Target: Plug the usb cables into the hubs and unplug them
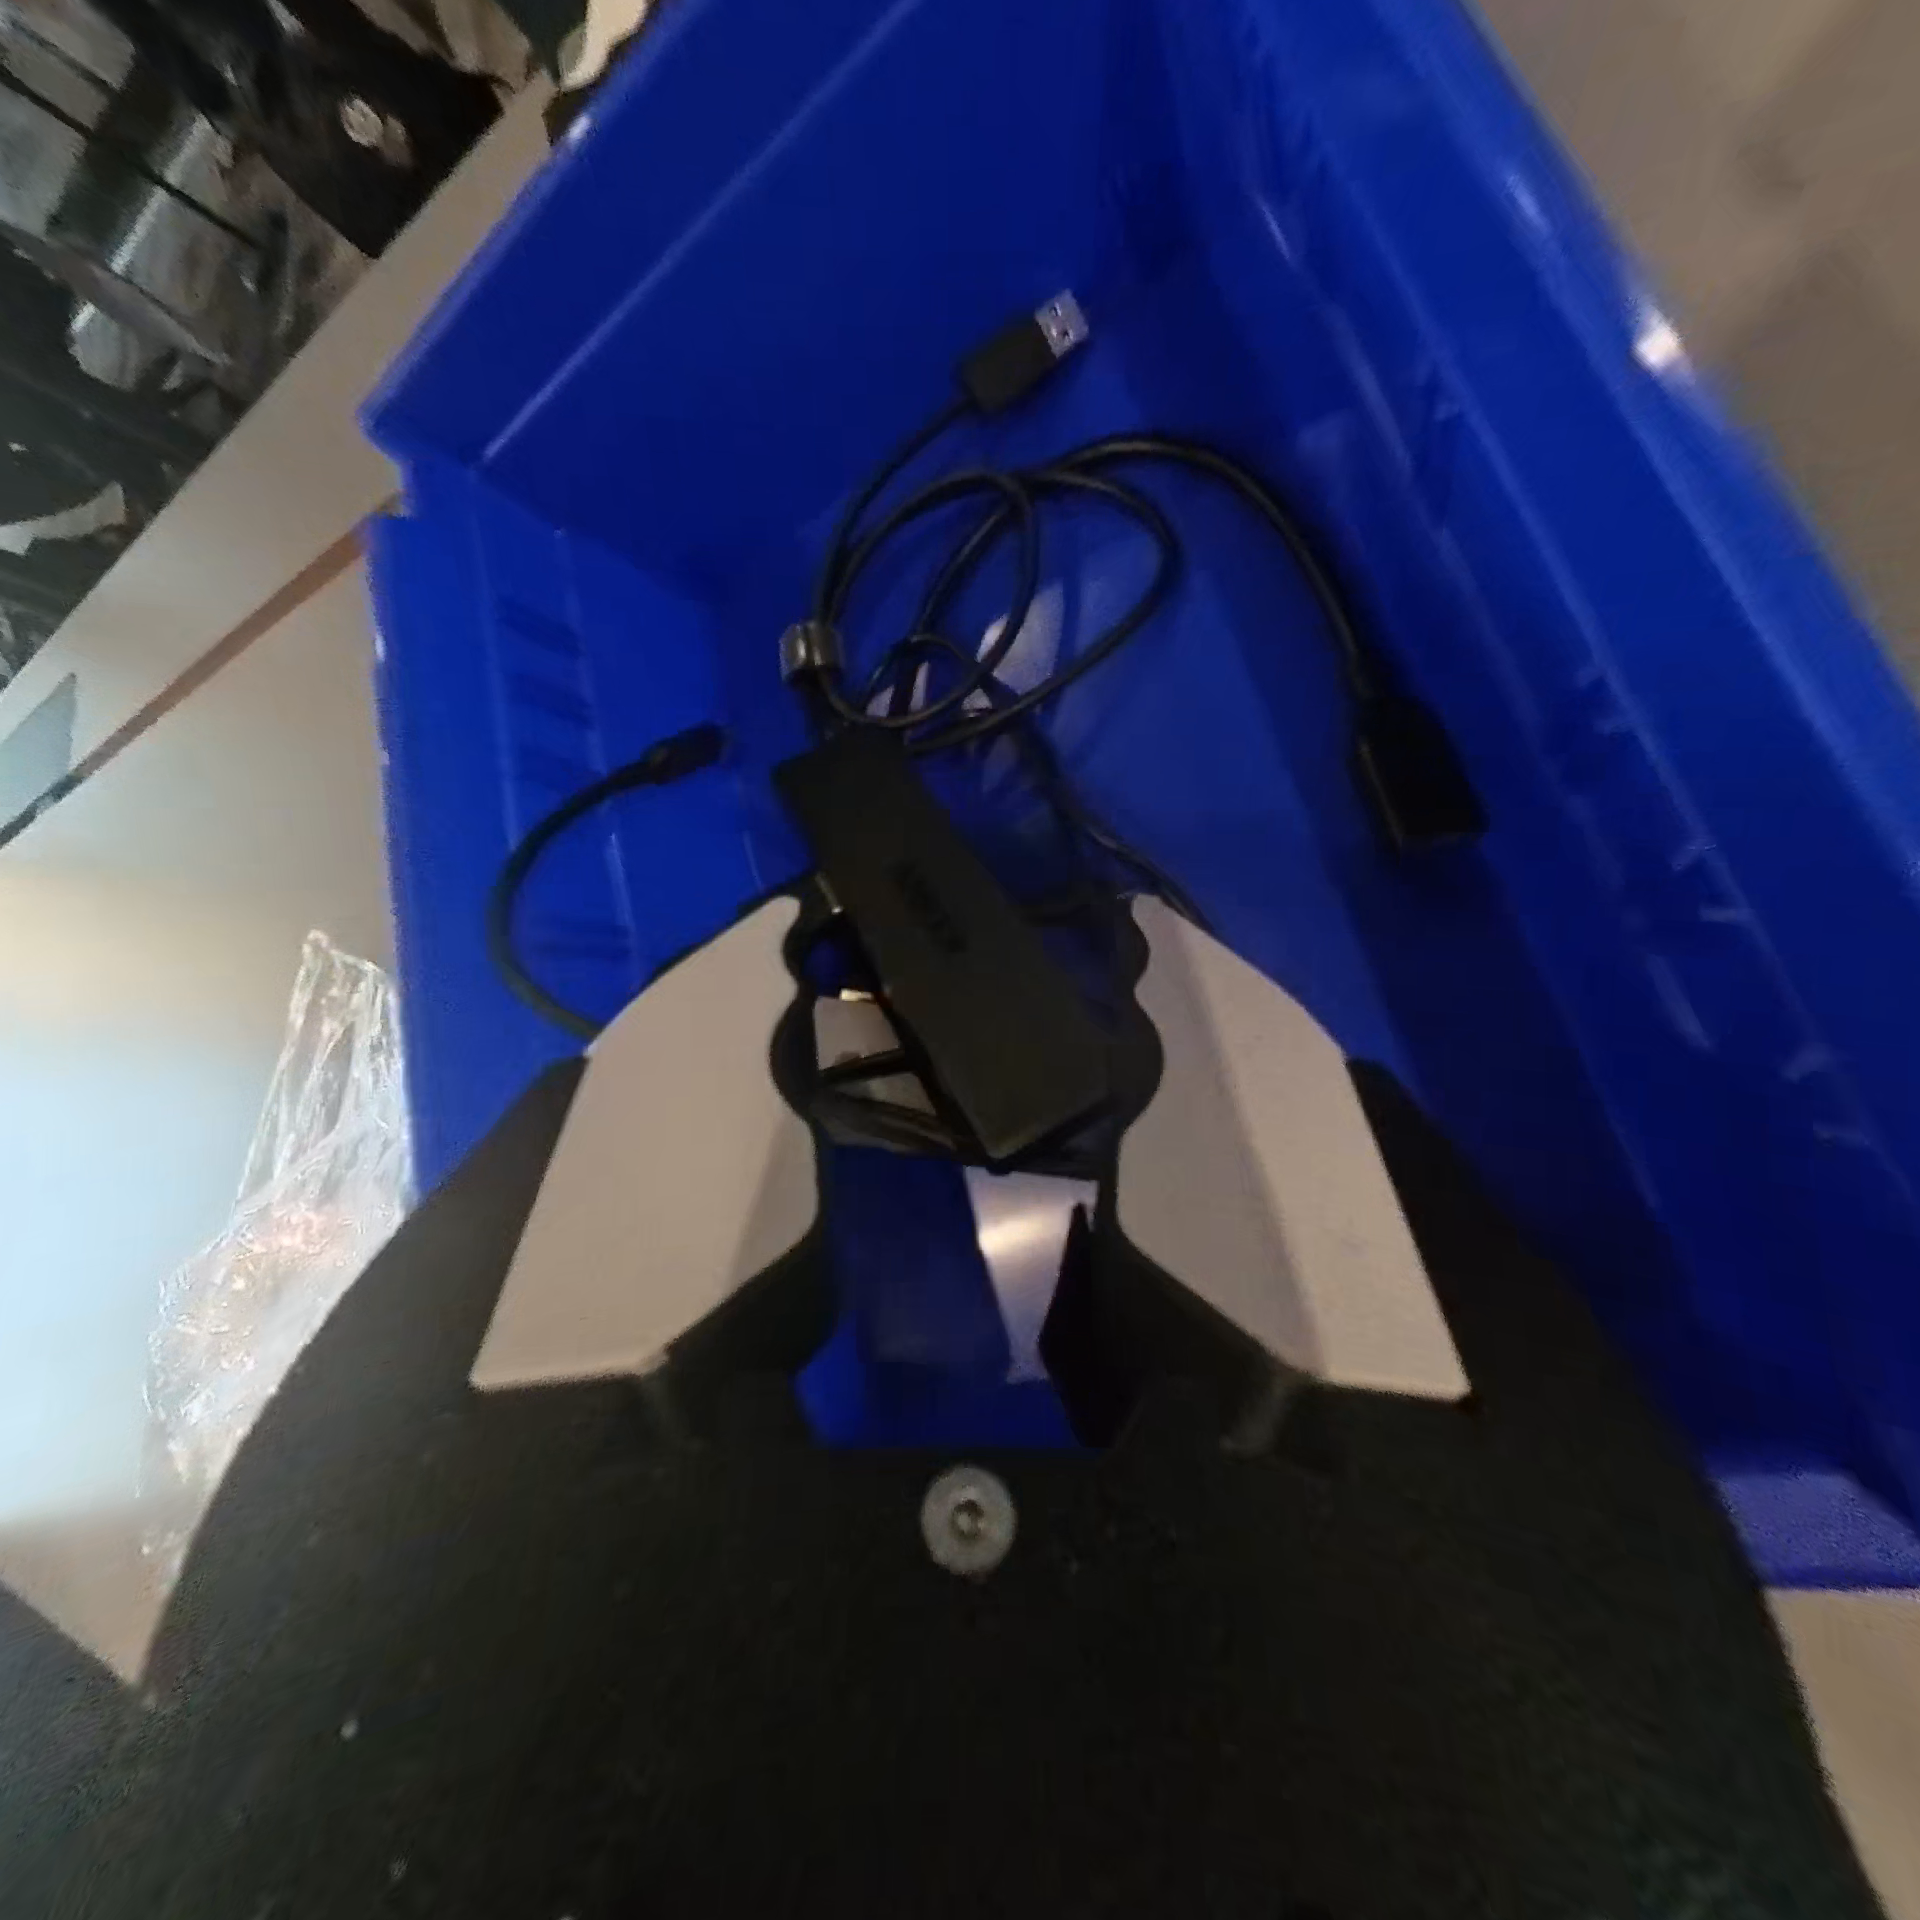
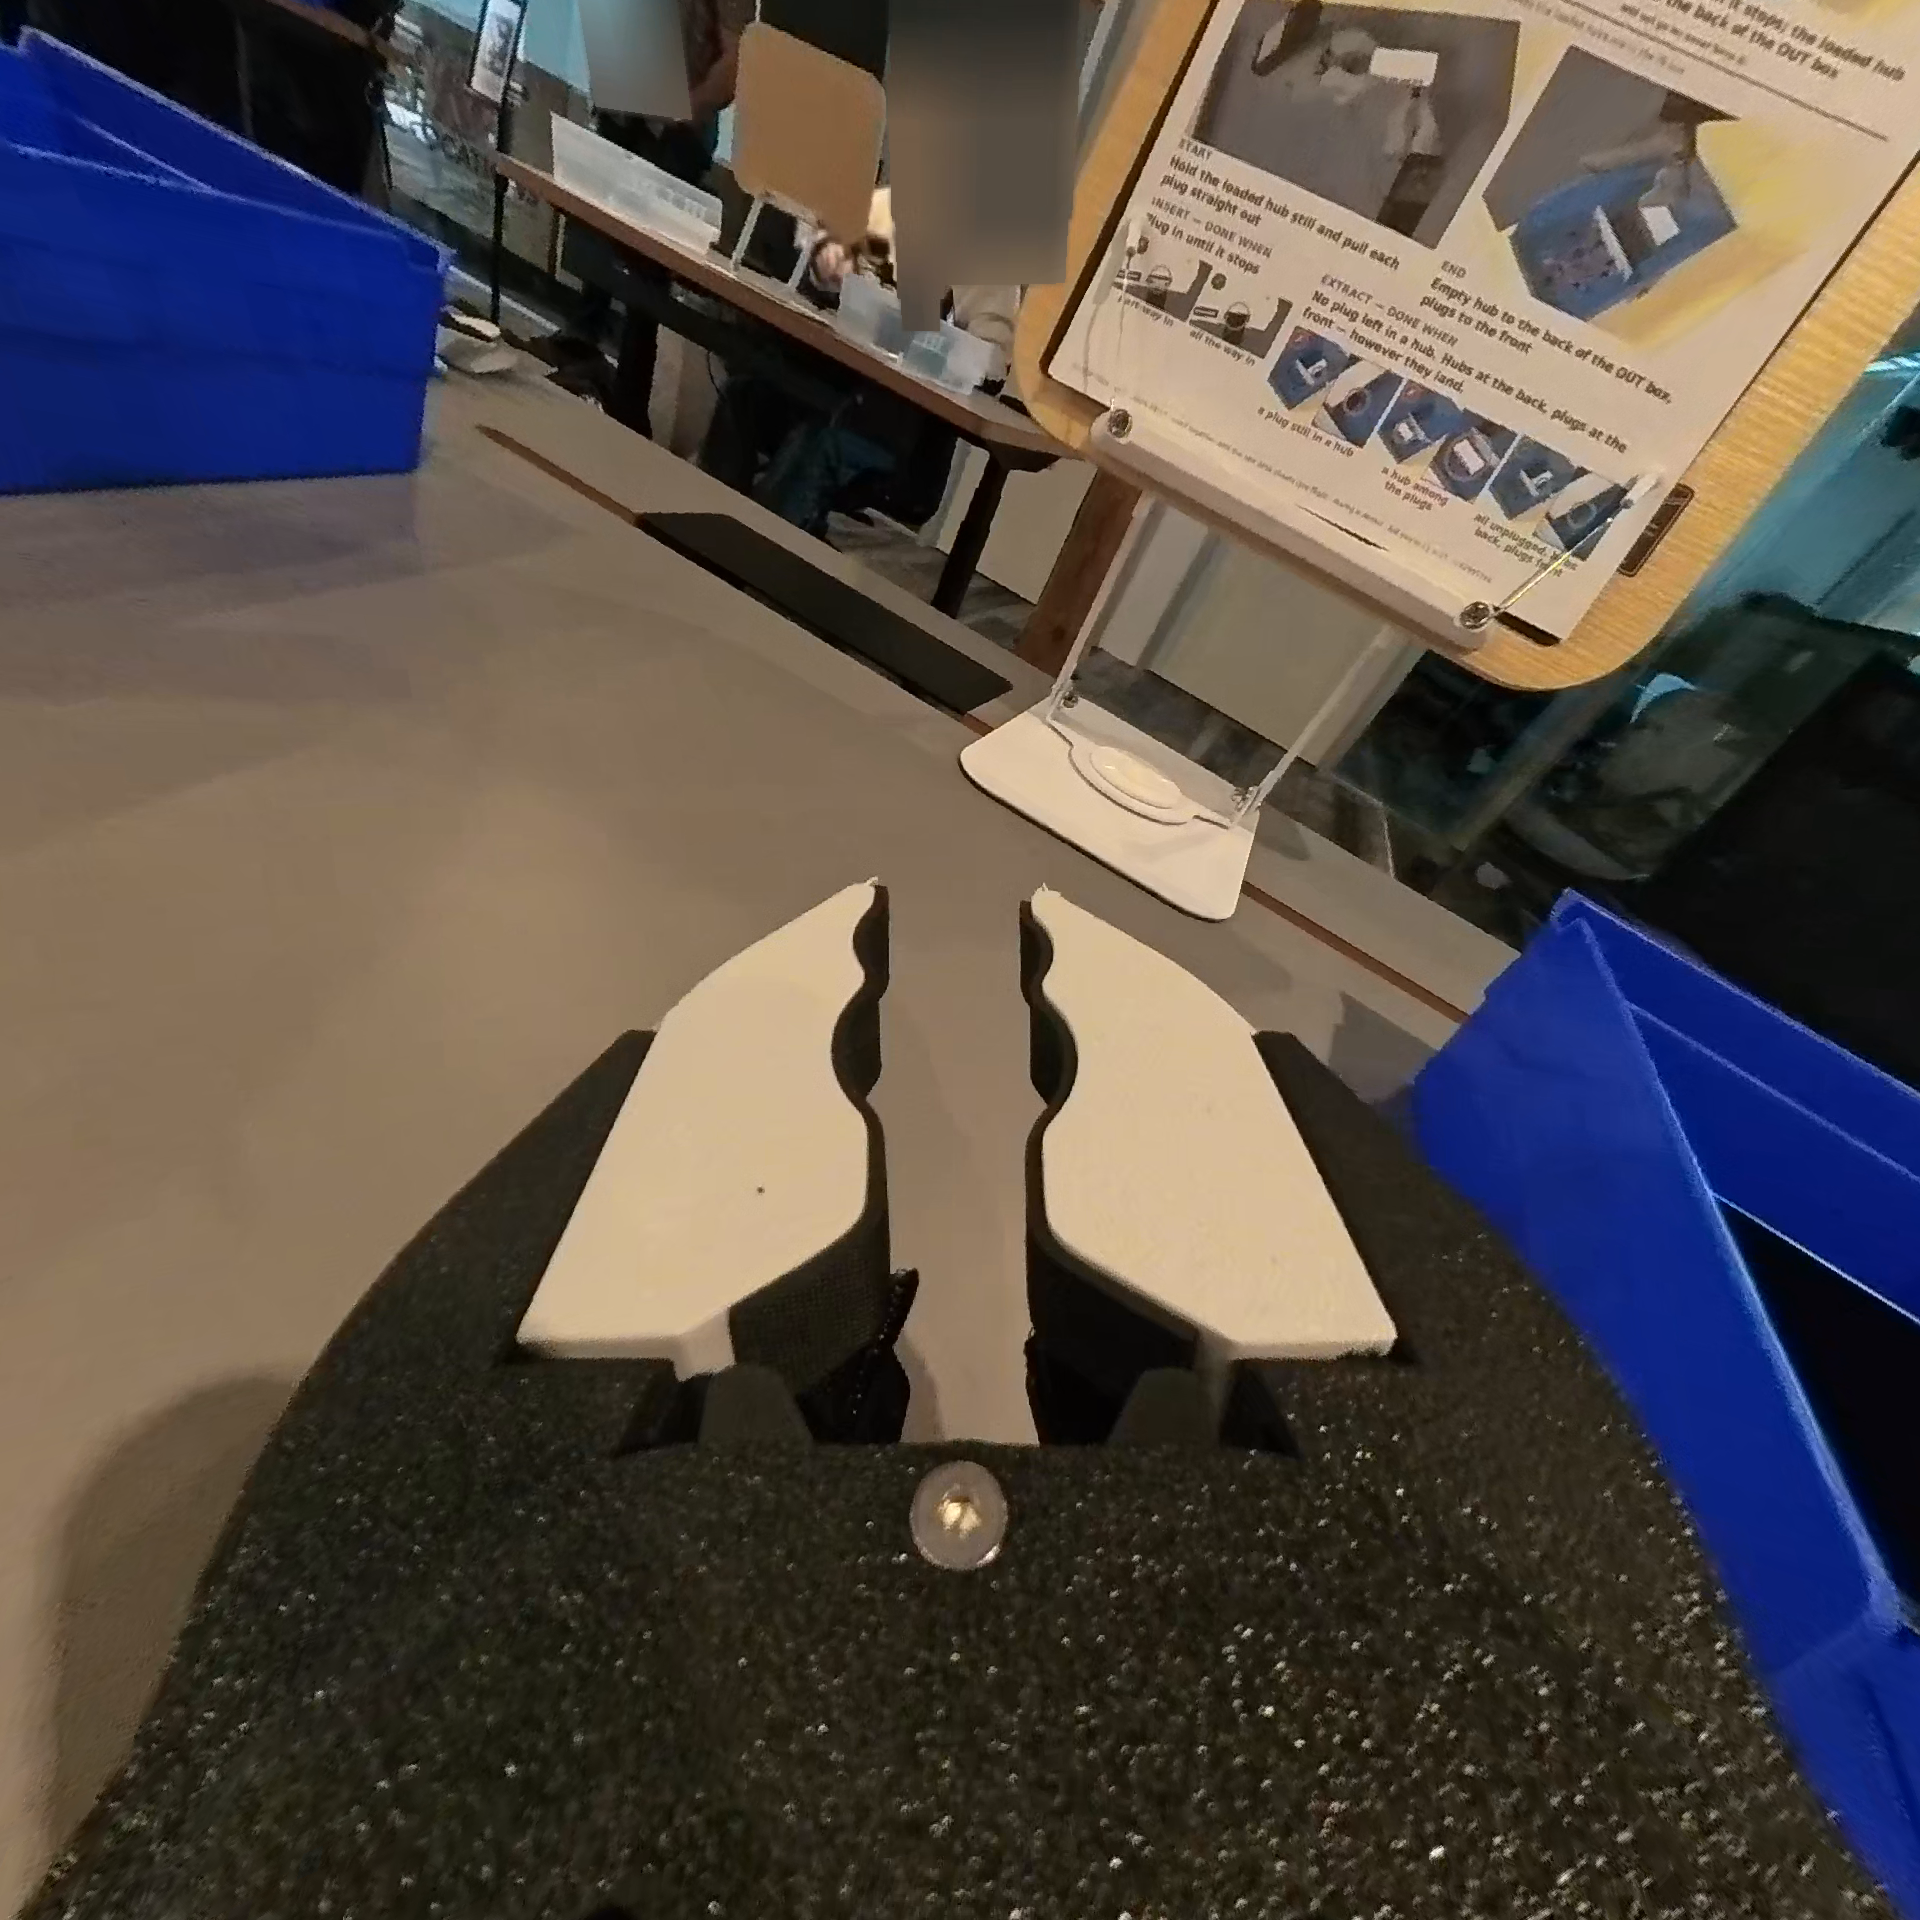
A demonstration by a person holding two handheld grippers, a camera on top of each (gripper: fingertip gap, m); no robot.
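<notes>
In the left wrist view my left gripper (image 1: 961, 925) is shut on a black USB hub (image 1: 935, 935), inside a blue bin (image 1: 1507, 623). The hub lies slantwise between the fingers. A looped black cable (image 1: 997, 603) hangs from it, with a USB plug (image 1: 1039, 332) at the far end. Another black connector (image 1: 1418, 779) lies to the right, and a short cable with a small plug (image 1: 686, 753) curves off to the left. In the right wrist view my right gripper (image 2: 956, 899) is slightly open and empty above the grey table (image 2: 416, 779).
Crumpled clear plastic (image 1: 281, 1195) lies left of the bin. In the right wrist view, blue bins stand at far left (image 2: 187, 343) and near right (image 2: 1662, 1195). An instruction board on a white stand (image 2: 1122, 800) and a black strip (image 2: 821, 613) are at the table's far edge.
</notes>
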